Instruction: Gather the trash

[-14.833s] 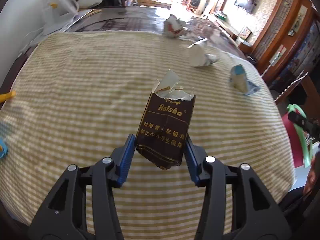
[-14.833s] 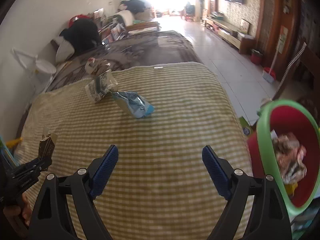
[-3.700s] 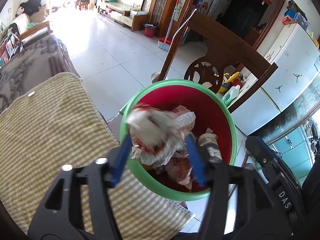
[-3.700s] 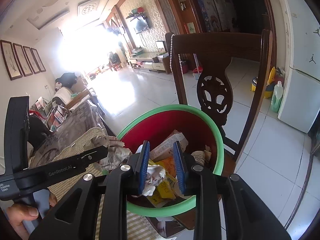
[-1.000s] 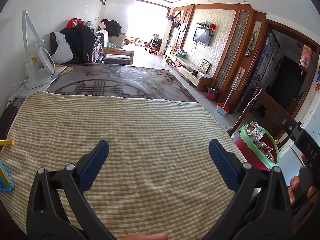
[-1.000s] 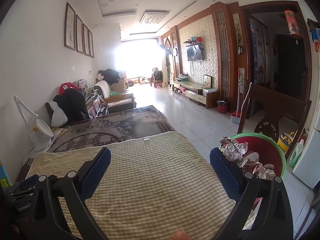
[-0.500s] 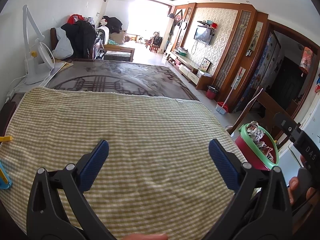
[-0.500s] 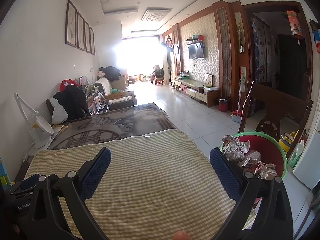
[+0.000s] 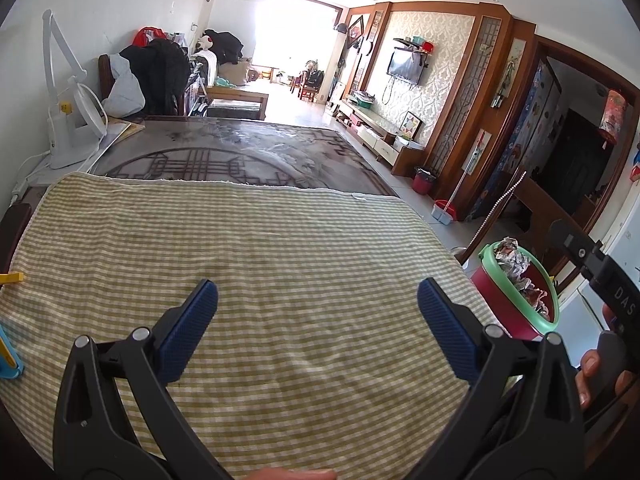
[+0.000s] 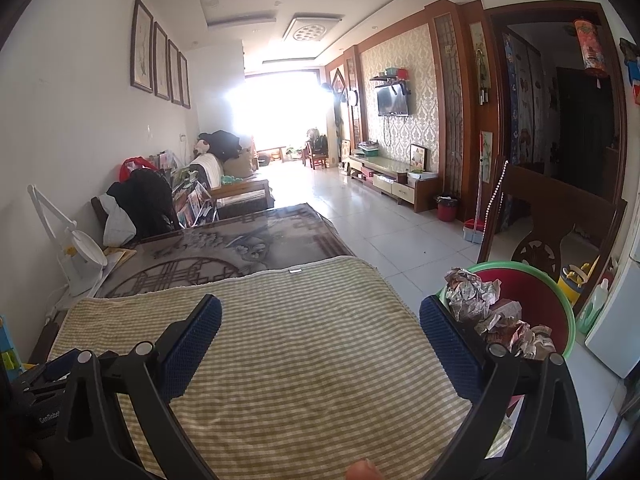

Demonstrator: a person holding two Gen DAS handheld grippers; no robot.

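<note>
A red bin with a green rim (image 9: 541, 276) (image 10: 562, 304) stands off the table's right edge, heaped with crumpled wrappers (image 10: 472, 294) (image 9: 510, 258). My left gripper (image 9: 316, 320) hangs open over the green-checked cloth (image 9: 280, 264), nothing between its blue pads. My right gripper (image 10: 320, 332) is open too, above the same cloth (image 10: 304, 340), its right pad in front of the bin. No trash lies on the cloth in either view. Part of the right gripper's body (image 9: 600, 276) and a hand show at the left wrist view's right edge.
A white desk lamp (image 9: 70, 120) stands at the table's far left on the dark glass top (image 9: 224, 152). A yellow and blue object (image 9: 10, 344) sits at the cloth's left edge. A wooden chair (image 10: 552, 216) stands behind the bin. Tiled floor stretches beyond.
Both grippers stay open and almost still over the cloth; the views have shifted only slightly in the last second. Earlier, each carried trash to the bin and let it go.
</note>
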